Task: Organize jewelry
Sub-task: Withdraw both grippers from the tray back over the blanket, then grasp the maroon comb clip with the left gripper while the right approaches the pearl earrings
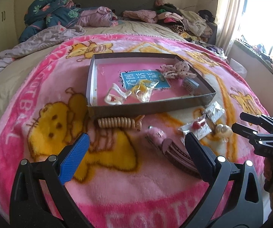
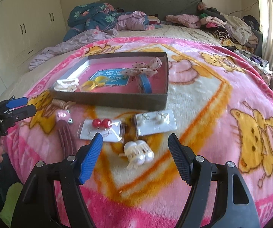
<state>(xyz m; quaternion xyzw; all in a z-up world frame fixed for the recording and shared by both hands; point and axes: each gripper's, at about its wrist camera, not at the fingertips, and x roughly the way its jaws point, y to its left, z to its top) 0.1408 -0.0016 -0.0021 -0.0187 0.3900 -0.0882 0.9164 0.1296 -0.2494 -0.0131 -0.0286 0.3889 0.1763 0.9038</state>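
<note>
Right tongs released, pearl hair claw between them. Left tongs released, empty. Advise: clench across claw's body; box at 12 o'clock.

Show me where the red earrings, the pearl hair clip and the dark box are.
red earrings (image 2: 101, 123), right wrist view, between the two beads
pearl hair clip (image 2: 138, 153), right wrist view, its middle
dark box (image 2: 117, 98), right wrist view, near wall
</note>
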